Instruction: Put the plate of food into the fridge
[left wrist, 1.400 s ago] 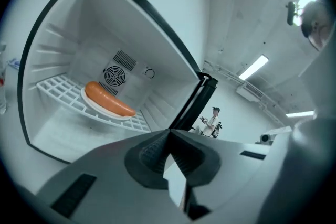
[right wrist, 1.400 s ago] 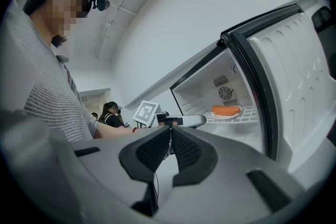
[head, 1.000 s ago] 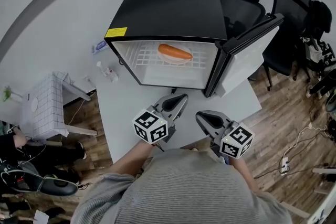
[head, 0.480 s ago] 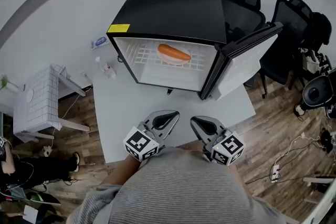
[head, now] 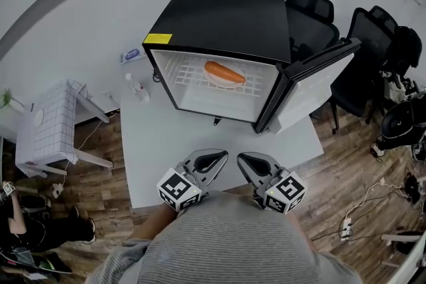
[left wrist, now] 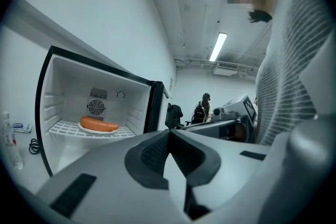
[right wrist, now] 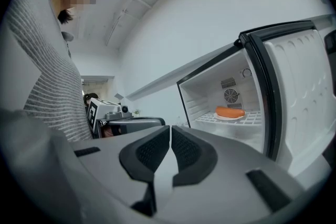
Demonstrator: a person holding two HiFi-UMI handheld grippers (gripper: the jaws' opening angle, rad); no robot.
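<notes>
Fingers [head: 208, 160] of left gripper [head: 221, 155] and right gripper [head: 242, 157] both clenched, nothing between them. Head view: the pair sit side by side over the desk's [head: 160, 143] near edge. Fridge [head: 223, 20] on the desk's far side, door [head: 316, 80] swung open to the right. Plate [head: 225, 78] with orange food [head: 225, 71] rests on the wire shelf [head: 183, 70] inside.

Left gripper view: fingers shut tip to tip, empty; plate on the shelf, far left.

Right gripper view: fingers likewise pressed together, empty; plate on the shelf inside the open fridge, at right.
</notes>
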